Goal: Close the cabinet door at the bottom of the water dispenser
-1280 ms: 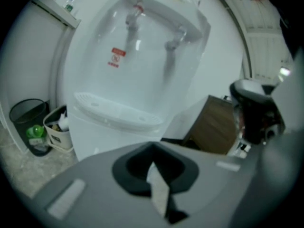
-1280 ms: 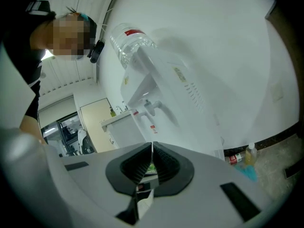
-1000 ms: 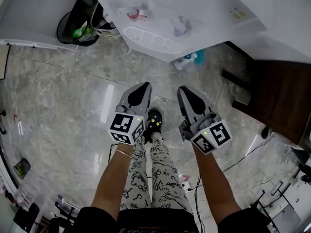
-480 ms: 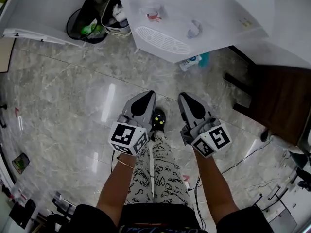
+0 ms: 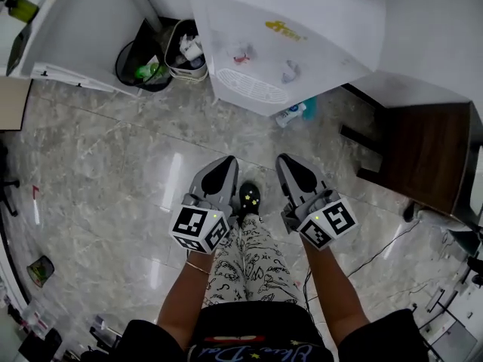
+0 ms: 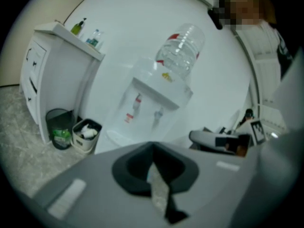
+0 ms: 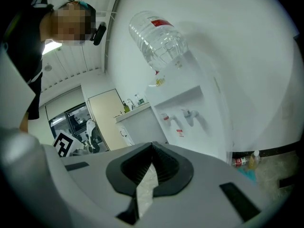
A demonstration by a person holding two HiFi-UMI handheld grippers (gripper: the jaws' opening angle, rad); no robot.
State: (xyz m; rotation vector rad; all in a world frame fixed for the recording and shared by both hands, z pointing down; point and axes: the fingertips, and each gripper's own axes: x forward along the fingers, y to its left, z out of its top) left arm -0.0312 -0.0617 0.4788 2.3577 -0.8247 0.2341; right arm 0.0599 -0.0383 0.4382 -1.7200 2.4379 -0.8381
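Low over the grey marble floor (image 5: 113, 172), two closed grippers face the dispenser.
Nearest, the left gripper (image 5: 223, 164) and right gripper (image 5: 287, 166) flank the person's black shoe (image 5: 249, 197), each with jaws pressed together on nothing. Beyond them stands the white, bottle-topped water dispenser (image 5: 279, 44), more fully in view than half a second ago. Its bottom cabinet door is foreshortened from above and hidden behind the gripper bodies, so it cannot be made out.

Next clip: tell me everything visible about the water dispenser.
The water dispenser is a white, plastic-looking box standing upright on the grey stone floor against a white wall. A clear upturned bottle sits on top; a yellow logo, two taps and a slotted drip tray face front. Its bottom door is out of sight.
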